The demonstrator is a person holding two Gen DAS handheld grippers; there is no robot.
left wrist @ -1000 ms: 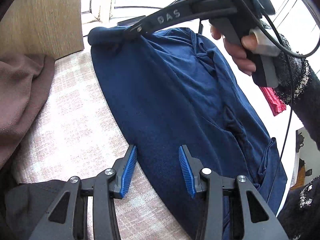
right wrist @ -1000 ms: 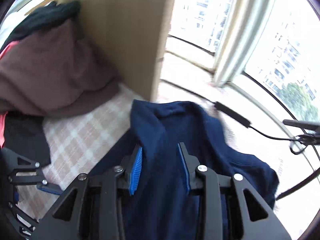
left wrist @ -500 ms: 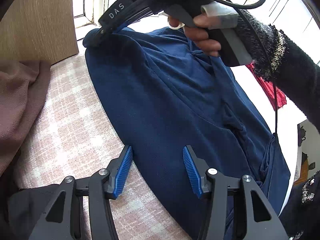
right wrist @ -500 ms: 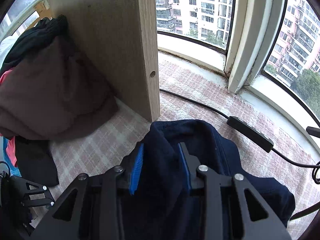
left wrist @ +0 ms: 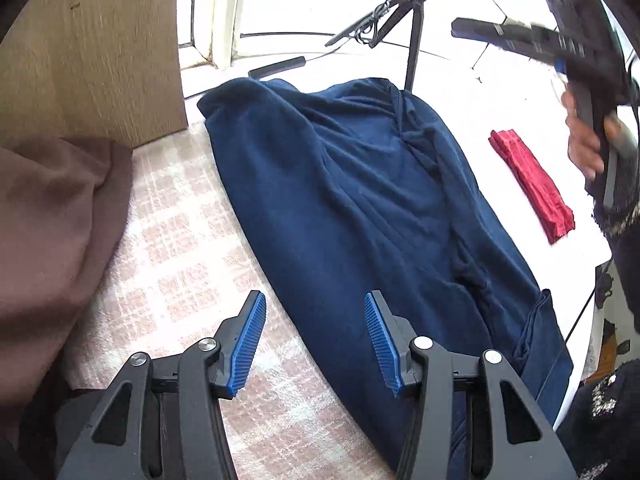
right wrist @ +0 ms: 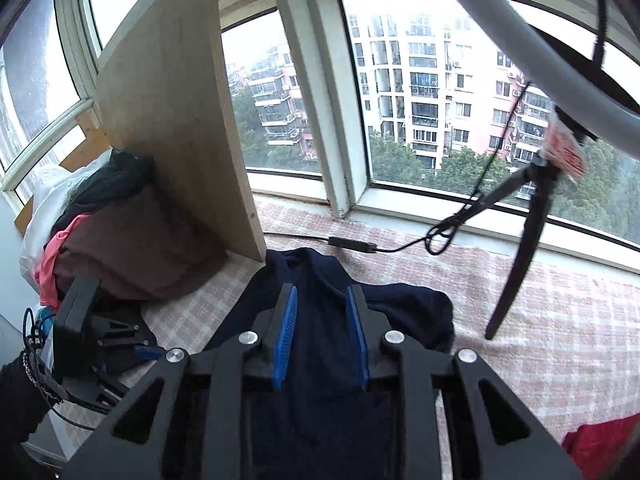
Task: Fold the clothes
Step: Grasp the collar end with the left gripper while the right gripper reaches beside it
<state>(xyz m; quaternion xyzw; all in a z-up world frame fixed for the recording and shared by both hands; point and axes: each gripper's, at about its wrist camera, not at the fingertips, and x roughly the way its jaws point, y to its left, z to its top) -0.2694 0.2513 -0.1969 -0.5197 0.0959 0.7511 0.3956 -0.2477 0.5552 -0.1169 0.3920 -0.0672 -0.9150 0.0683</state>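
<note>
Where the pink checked cloth (left wrist: pixel 188 276) covers the work surface, a navy garment (left wrist: pixel 360 216) lies spread flat on it, running in the left wrist view from about eleven o'clock near the window down to five o'clock at the surface's edge, with creases and a drawstring along its right half; a brown garment (left wrist: pixel 52 216) is heaped at nine o'clock, against the foot of an upright wooden panel (left wrist: pixel 92 52) at ten o'clock; a small red folded cloth (left wrist: pixel 532 184) lies on the white area at three o'clock, well apart from the navy garment; a black tripod leg (left wrist: pixel 412 56) stands at twelve o'clock just beyond the garment's far end.

The left gripper (left wrist: pixel 314 340) hangs at six o'clock above the garment's near left edge, its blue pads parted with nothing pinched between them; one pad is over the checked cloth, the other over navy fabric.

The right gripper (right wrist: pixel 322 336) is lifted clear above the garment's far end; its jaws have just been opening, and now stand narrowly apart with no fabric between them; in the left wrist view a hand (left wrist: pixel 584 140) carries it at two o'clock, blurred.
</note>
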